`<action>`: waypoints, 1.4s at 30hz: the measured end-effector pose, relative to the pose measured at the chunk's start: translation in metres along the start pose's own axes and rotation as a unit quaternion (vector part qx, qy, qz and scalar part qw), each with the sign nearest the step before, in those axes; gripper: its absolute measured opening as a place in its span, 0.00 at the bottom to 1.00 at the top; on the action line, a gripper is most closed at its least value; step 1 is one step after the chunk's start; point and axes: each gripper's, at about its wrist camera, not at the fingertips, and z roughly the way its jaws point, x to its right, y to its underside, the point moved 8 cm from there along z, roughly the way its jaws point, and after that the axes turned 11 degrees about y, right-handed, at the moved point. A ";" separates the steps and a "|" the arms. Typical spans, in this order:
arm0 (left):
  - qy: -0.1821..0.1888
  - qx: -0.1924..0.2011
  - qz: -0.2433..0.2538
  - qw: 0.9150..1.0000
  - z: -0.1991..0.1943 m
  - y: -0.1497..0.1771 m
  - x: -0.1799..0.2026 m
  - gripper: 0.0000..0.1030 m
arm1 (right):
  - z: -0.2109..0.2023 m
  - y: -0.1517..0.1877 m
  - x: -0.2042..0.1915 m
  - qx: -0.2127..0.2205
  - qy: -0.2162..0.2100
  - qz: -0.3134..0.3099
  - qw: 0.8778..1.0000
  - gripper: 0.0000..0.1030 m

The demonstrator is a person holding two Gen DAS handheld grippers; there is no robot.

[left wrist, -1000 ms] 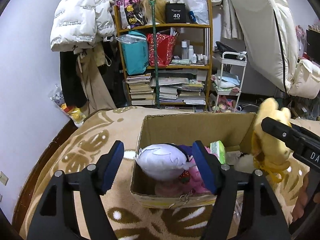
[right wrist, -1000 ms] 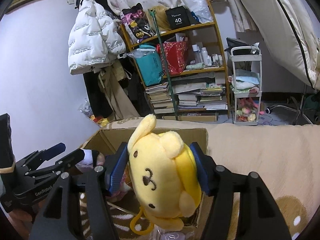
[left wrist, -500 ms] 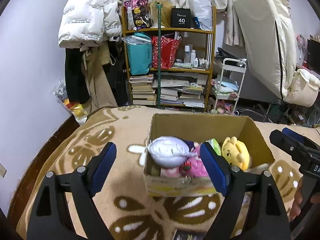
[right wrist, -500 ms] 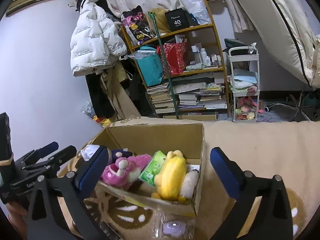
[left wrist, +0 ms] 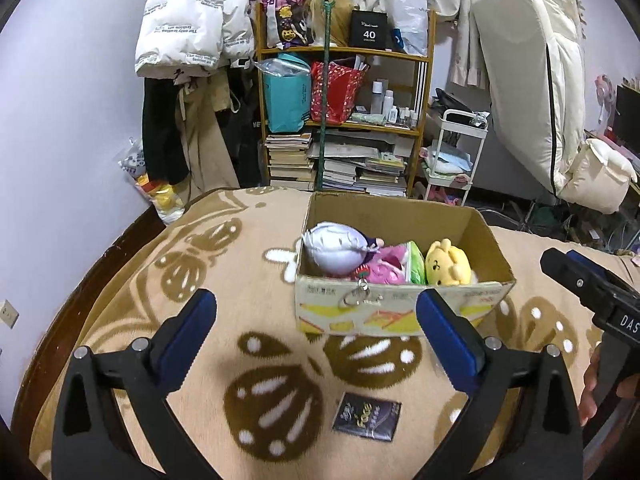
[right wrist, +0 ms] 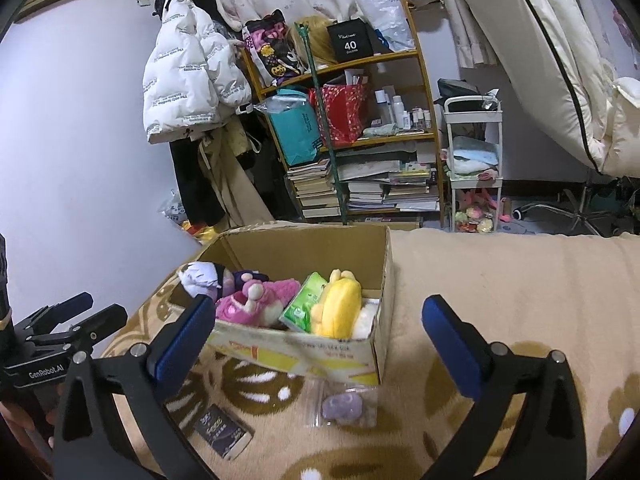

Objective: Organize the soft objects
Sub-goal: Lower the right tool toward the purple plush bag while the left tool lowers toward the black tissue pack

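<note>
Both hand-held grippers, left (left wrist: pixel 316 318) and right (right wrist: pixel 318 322), gape wide and empty before the toy-filled box (right wrist: pixel 304 350); next likely means grasping the bagged purple toy (right wrist: pixel 343 406) on the bed.

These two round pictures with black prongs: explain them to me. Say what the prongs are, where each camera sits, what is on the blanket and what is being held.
No robot here: a person holds a two-finger gripper in each hand, and a fisheye camera on each looks forward along its fingers. One picture is from the left gripper, the other from the right gripper. Each also glimpses the other at its edge.

On the patterned blanket stands an open cardboard box. In it lie a white plush, a pink plush, a green packet and a yellow plush. In front of the box lie a dark packet and a clear bag with something purple inside.

Both grippers are open and hold nothing.
</note>
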 end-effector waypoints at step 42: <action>0.040 -0.220 -0.001 0.975 0.081 0.101 0.031 0.96 | 0.054 0.082 0.004 -0.161 0.037 -0.032 0.986 1.00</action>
